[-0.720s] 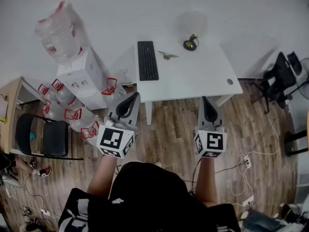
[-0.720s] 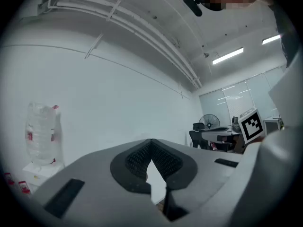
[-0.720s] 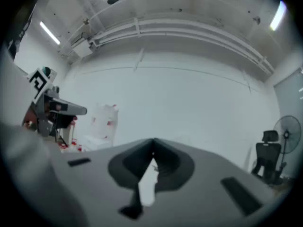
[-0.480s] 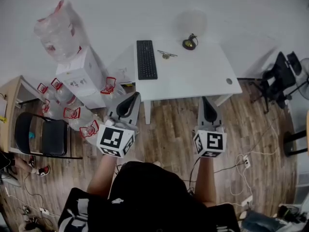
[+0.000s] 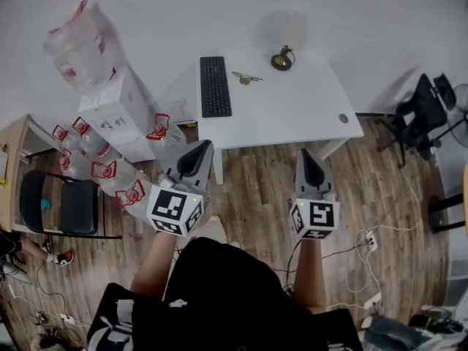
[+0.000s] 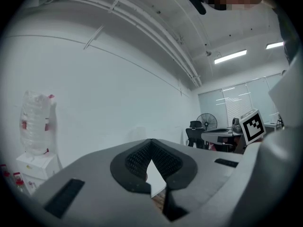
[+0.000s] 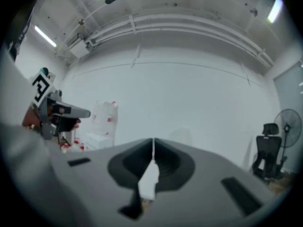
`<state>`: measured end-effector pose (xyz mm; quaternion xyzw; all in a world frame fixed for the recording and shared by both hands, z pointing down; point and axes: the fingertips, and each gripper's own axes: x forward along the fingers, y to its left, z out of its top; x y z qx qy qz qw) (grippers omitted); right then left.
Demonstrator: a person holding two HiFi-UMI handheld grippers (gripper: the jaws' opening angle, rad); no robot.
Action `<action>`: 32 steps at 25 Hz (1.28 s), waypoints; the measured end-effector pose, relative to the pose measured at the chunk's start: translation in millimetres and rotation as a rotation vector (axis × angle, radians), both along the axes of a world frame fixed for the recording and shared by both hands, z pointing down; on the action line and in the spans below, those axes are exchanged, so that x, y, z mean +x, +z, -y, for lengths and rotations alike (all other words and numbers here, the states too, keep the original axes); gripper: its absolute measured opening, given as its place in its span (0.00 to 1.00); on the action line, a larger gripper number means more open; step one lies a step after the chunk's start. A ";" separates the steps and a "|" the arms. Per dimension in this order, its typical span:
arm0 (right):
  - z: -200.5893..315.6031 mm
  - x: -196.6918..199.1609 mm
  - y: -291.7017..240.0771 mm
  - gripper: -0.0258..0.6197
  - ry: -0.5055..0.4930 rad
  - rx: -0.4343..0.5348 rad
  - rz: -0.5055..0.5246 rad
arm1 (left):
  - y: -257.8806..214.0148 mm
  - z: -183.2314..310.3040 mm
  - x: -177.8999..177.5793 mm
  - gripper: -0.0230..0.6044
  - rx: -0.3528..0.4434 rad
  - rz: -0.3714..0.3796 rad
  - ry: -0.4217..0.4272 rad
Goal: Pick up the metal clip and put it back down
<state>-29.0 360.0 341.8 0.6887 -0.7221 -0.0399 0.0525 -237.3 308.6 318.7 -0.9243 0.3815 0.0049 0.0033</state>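
Note:
A small metal clip [image 5: 247, 77] lies on the white table [image 5: 292, 112] near its far edge, just right of a black keyboard [image 5: 214, 86]. My left gripper [image 5: 197, 152] hangs shut over the wooden floor in front of the table's left corner, nothing between its jaws. My right gripper [image 5: 306, 161] is also shut and empty, held before the table's front edge. Both are well short of the clip. In the left gripper view the left gripper [image 6: 151, 148] tilts up at the wall and ceiling; the right gripper [image 7: 153, 148] does likewise in its view.
A dark round object [image 5: 281, 61] sits at the table's far edge. Left of the table are a white box [image 5: 117, 115], a large clear water jug [image 5: 73, 46] and several smaller bottles [image 5: 110, 175]. A black chair [image 5: 62, 207] stands far left, office chairs [image 5: 428, 115] right.
The whole scene has slid slightly left and up in the head view, and both grippers sit a little nearer the table's front edge. Jaws unchanged.

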 end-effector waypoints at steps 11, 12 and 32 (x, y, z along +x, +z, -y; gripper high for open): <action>39.9 21.0 9.3 0.09 -0.004 -0.008 0.001 | 10.2 43.9 31.1 0.07 -0.001 0.016 0.019; 46.7 23.3 10.2 0.09 -0.005 -0.010 -0.003 | 11.4 51.4 33.8 0.07 -0.003 0.014 0.017; 238.3 77.5 40.6 0.09 -0.031 -0.123 0.011 | 14.4 254.5 105.2 0.07 -0.056 0.029 0.036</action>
